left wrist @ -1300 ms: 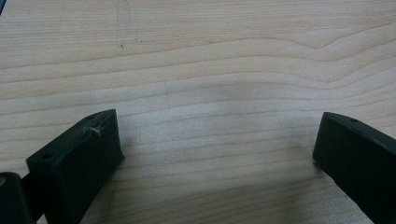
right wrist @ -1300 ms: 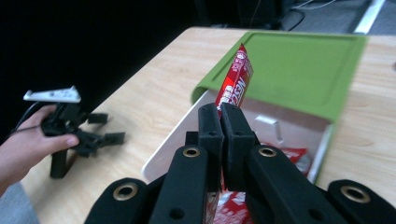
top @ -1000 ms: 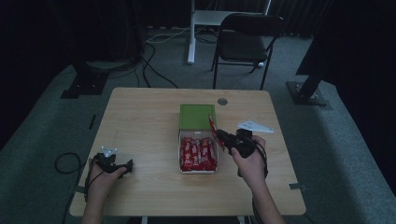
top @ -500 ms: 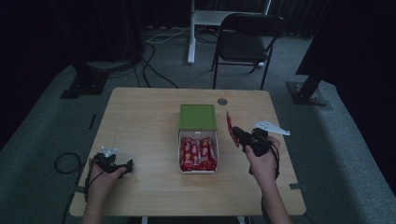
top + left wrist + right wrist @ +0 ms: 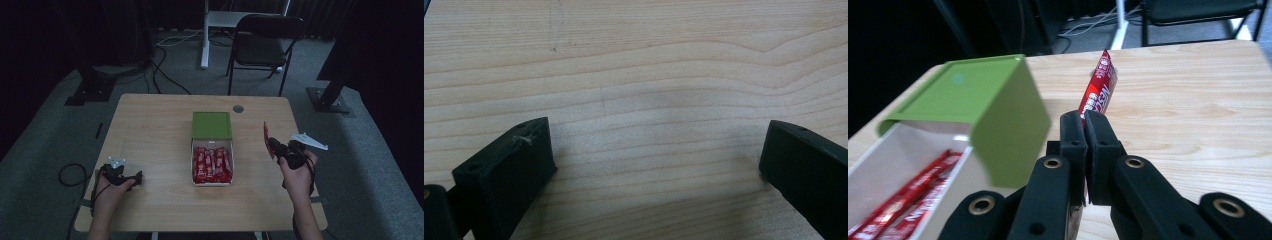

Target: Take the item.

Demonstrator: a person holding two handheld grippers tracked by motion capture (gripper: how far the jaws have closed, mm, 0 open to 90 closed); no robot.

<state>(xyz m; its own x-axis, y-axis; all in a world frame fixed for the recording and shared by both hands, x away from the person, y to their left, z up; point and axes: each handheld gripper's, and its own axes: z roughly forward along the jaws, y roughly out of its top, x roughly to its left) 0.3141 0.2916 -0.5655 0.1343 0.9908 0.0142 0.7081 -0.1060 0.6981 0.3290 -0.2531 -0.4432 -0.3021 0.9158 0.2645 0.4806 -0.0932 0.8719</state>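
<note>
Holding a red snack bar tight between its two closed jaws, the right gripper is out over the bare table, to the right of the white box with the green lid. The bar sticks up and forward from the jaws, long way pointing away from the hand, with its low end pinched and its top end free. The box is well apart from it now, off to the left of the jaws in the right gripper view. The right hand is the one near the bar; the left gripper rests far off at the other side of the table, with its jaws wide open and nothing in them, just wood below. More red bars lie side by side in the box. The pinched end of the bar is hidden behind the jaws, the words on the wrapper are hard to read, and I cannot tell how many bars are left
</note>
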